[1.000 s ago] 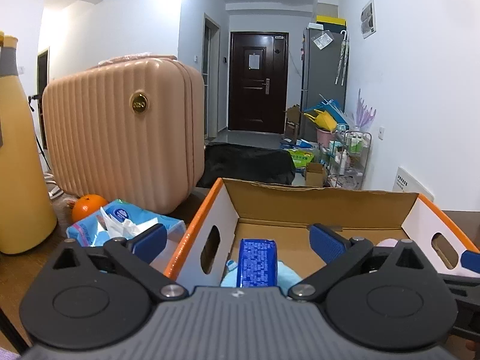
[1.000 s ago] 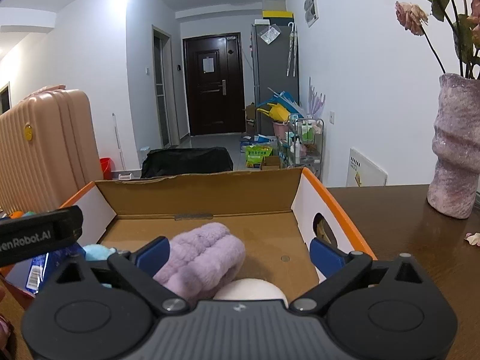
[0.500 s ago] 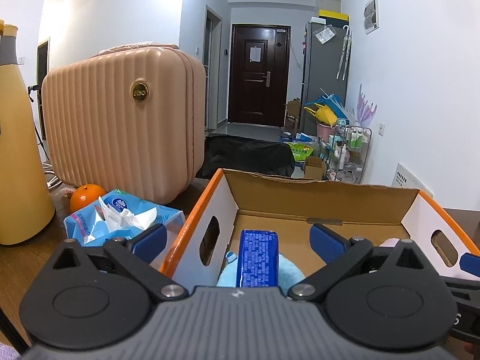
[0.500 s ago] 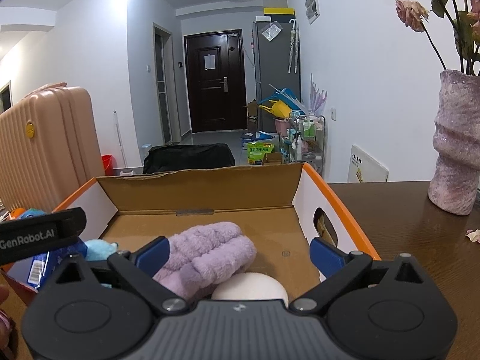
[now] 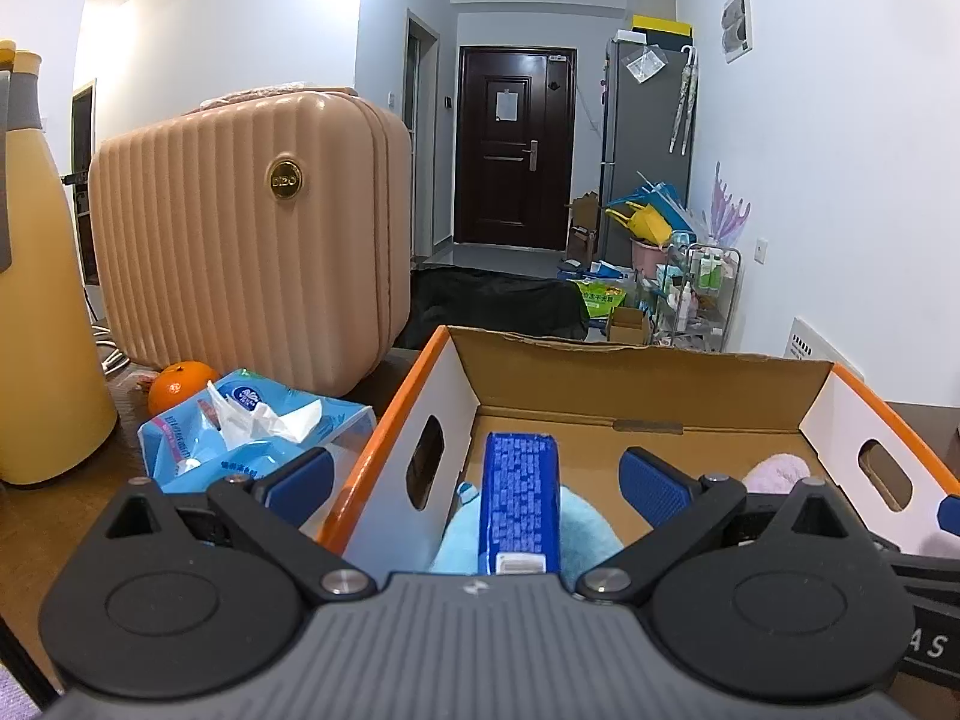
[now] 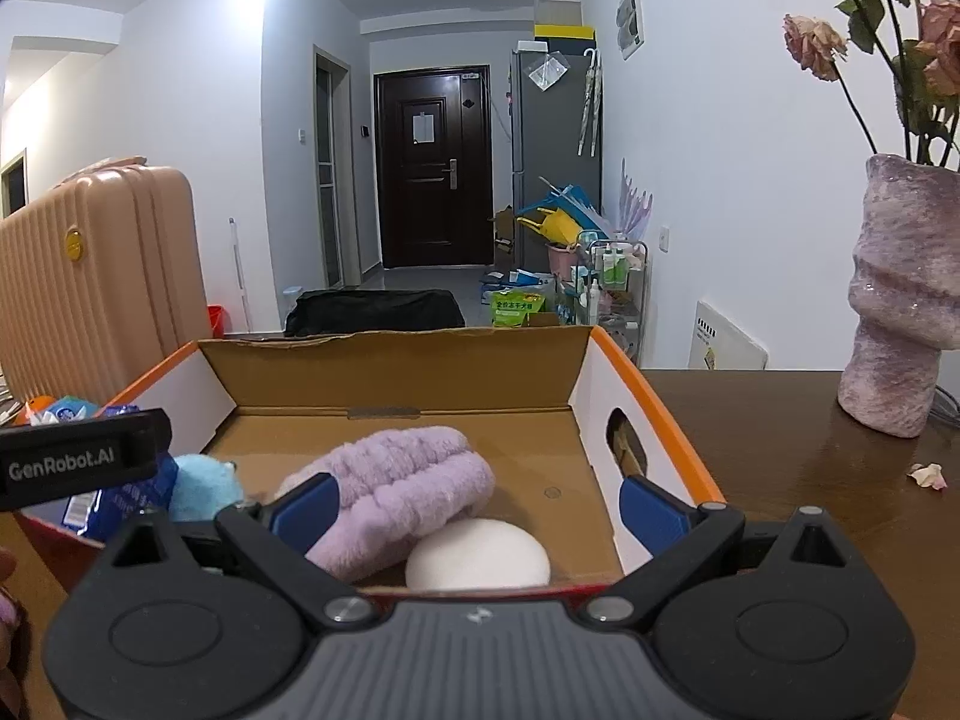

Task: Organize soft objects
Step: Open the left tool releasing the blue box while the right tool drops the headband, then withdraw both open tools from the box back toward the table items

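Both hand-held grippers have drawn back slightly from the orange-edged cardboard box. The left hand-held gripper and right hand-held gripper stand released, empty. The fluffy lilac plush, round white sponge and blue packet lie inside the box, unmoved.

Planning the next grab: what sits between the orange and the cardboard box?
In the left wrist view, an open blue tissue pack lies between the orange and the cardboard box.

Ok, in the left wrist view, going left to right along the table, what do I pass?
Yellow bottle → orange → tissue pack → blue packet in the cardboard box → purple fluffy item.
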The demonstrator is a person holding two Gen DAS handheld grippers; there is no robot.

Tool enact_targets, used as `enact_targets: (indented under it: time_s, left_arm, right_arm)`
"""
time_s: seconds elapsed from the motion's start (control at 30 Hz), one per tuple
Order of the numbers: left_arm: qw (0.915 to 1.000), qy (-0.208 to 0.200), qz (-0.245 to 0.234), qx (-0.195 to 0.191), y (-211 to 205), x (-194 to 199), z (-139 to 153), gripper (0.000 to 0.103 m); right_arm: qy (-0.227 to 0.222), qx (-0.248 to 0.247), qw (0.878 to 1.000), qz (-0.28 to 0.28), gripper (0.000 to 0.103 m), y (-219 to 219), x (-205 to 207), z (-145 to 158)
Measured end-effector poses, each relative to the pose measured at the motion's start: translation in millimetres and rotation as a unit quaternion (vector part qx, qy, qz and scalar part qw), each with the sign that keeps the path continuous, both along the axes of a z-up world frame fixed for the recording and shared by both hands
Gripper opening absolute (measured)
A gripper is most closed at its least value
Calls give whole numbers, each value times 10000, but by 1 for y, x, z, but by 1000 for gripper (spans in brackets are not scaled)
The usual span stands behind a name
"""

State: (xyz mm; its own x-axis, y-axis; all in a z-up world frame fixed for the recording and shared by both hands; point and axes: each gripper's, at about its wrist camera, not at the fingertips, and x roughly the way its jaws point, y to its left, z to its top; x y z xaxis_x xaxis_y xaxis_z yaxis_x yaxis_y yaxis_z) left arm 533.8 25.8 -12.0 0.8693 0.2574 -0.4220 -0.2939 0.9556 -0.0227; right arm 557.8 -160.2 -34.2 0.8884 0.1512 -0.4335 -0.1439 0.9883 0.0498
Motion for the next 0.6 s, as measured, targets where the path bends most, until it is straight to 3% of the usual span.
enact_targets:
  time_s: [0.4, 0.6]
  left_arm:
    - [9998, -24, -193, 7, -6, -30, 2, 103]
    - [9993, -127, -336, -61, -10, -56, 7, 103]
  right_arm:
    - [-205, -46, 9998, 3, 101, -13, -40, 7]
    - [-674, 73, 9977, -64, 102, -22, -75, 19]
